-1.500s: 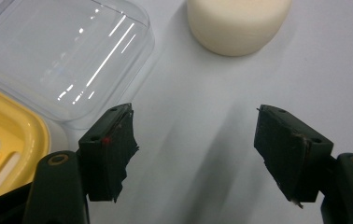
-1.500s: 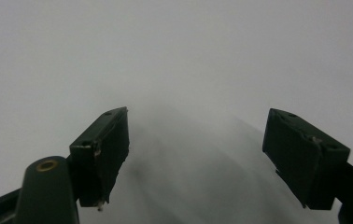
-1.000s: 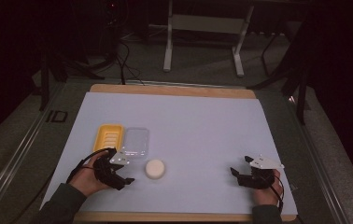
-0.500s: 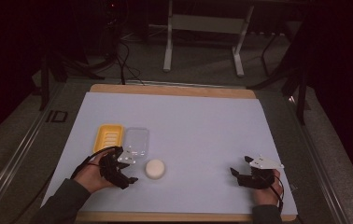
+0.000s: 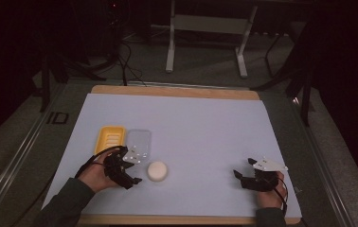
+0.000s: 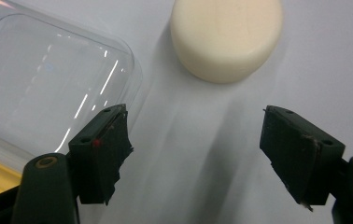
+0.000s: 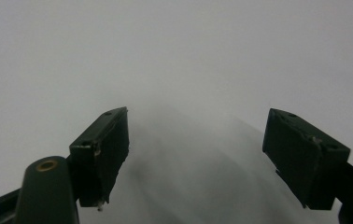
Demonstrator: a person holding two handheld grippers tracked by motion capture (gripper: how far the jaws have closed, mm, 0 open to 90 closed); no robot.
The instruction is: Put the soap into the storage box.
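A round cream soap bar (image 5: pixel 157 170) lies on the white mat, also seen ahead of my left gripper as soap bar (image 6: pixel 226 37). To its left lie a clear plastic lid (image 5: pixel 138 144) and a yellow soap tray (image 5: pixel 110 139) side by side. My left gripper (image 5: pixel 134 171) rests just left of the soap, near the lid's front corner. In the left gripper view, the left gripper (image 6: pixel 195 149) has just been opening its jaws; nothing is between them, and the lid (image 6: pixel 48 79) lies beside the left jaw. My right gripper (image 5: pixel 242 169) sits at the near right, open over bare mat (image 7: pixel 188 70).
The white mat (image 5: pixel 201 127) covers a wooden board (image 5: pixel 177 90) with a wide free stretch between the two hands. Beyond the table stand a metal frame's legs (image 5: pixel 170 47) and cables on a dark floor.
The left gripper has drawn back slightly from the clear lid toward the near edge, and its jaws have spread. The right hand has stayed put.
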